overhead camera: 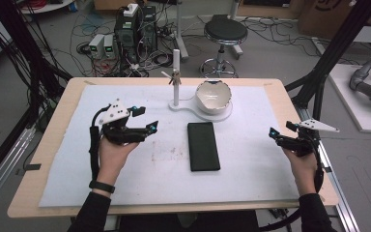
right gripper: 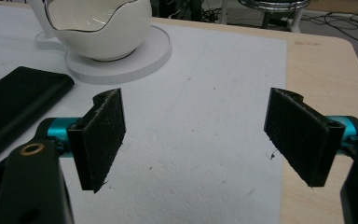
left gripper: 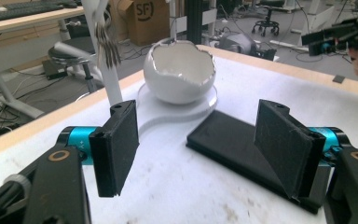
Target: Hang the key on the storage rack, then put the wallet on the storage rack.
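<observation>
Two grippers, left gripper point(overhead camera: 142, 120) and right gripper point(overhead camera: 280, 134), are being held spread and empty beside the flat, seemingly rigid black case point(overhead camera: 203, 146) lying mid-mat, probably best gripped across its narrow edges.

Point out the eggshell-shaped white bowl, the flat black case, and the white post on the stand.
white bowl point(overhead camera: 213, 96), high view, on its jagged-rimmed outer wall.
black case point(overhead camera: 203, 146), high view, middle of its flat top.
white post point(overhead camera: 176, 82), high view, halfway up the upright shaft.
</observation>
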Action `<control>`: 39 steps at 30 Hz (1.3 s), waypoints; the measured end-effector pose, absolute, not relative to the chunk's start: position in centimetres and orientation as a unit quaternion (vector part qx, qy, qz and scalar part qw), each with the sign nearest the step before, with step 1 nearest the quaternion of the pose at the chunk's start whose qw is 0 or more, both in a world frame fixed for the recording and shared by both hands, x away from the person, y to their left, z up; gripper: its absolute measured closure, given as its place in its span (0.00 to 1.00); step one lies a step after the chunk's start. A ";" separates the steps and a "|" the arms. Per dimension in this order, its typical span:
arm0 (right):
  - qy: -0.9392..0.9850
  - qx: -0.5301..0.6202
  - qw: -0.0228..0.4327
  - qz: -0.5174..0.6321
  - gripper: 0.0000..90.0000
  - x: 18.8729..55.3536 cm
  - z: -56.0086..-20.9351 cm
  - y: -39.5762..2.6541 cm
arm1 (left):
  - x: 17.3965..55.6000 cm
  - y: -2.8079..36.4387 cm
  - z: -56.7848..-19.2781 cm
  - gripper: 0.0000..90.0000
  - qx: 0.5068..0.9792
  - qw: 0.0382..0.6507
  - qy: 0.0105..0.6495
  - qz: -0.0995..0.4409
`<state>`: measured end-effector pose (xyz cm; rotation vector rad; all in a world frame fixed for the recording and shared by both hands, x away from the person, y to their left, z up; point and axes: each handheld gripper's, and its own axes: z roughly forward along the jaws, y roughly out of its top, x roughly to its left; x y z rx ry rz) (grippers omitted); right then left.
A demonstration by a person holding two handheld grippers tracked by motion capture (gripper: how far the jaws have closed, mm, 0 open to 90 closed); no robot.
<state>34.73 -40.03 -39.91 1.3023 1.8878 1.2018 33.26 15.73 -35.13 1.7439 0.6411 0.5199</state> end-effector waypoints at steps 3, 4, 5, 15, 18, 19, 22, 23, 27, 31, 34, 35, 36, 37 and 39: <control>0.702 0.483 0.272 0.446 0.24 34.6 -39.8 -39.8 | 32.5 16.7 -36.3 0.31 0.732 0.582 0.281 0.216; 0.703 0.482 0.272 0.446 0.24 34.6 -39.8 -39.8 | 32.3 16.9 -36.6 0.31 0.732 0.582 0.282 0.217; 0.703 0.482 0.271 0.446 0.24 34.6 -39.7 -39.7 | 32.1 17.1 -36.9 0.31 0.732 0.580 0.283 0.218; 0.711 0.468 0.275 0.448 0.24 34.2 -39.4 -38.9 | 31.9 18.1 -38.5 0.27 0.732 0.580 0.287 0.214; 0.713 0.465 0.275 0.447 0.23 34.2 -39.5 -38.9 | 32.1 18.3 -38.8 0.27 0.732 0.579 0.290 0.212; 0.714 0.464 0.275 0.447 0.24 34.2 -39.5 -38.9 | 32.2 18.3 -39.0 0.27 0.732 0.578 0.292 0.211; 0.715 0.463 0.274 0.447 0.23 34.2 -39.6 -38.9 | 32.3 18.2 -39.2 0.27 0.733 0.575 0.293 0.212; 0.714 0.463 0.275 0.447 0.24 34.2 -39.6 -39.0 | 32.3 18.1 -39.2 0.27 0.734 0.574 0.293 0.212; 0.714 0.462 0.274 0.449 0.24 34.1 -39.5 -38.9 | 32.2 18.0 -39.1 0.27 0.735 0.576 0.289 0.212; 0.714 0.457 0.277 0.454 0.24 33.9 -39.0 -38.8 | 32.4 18.1 -39.0 0.27 0.730 0.586 0.288 0.205; 0.714 0.454 0.277 0.456 0.24 33.7 -38.9 -38.9 | 32.4 18.1 -39.0 0.27 0.730 0.585 0.289 0.203; 0.714 0.454 0.277 0.456 0.24 33.6 -38.8 -38.9 | 32.4 18.1 -39.0 0.27 0.730 0.586 0.289 0.202; 0.713 0.454 0.276 0.457 0.24 33.5 -38.8 -39.0 | 32.4 18.1 -39.0 0.27 0.731 0.585 0.288 0.201; 0.713 0.453 0.276 0.459 0.24 33.5 -38.8 -39.0 | 32.4 18.1 -39.1 0.27 0.732 0.584 0.288 0.201; 0.713 0.452 0.275 0.460 0.24 33.4 -38.8 -39.0 | 32.3 18.1 -39.1 0.27 0.731 0.585 0.287 0.203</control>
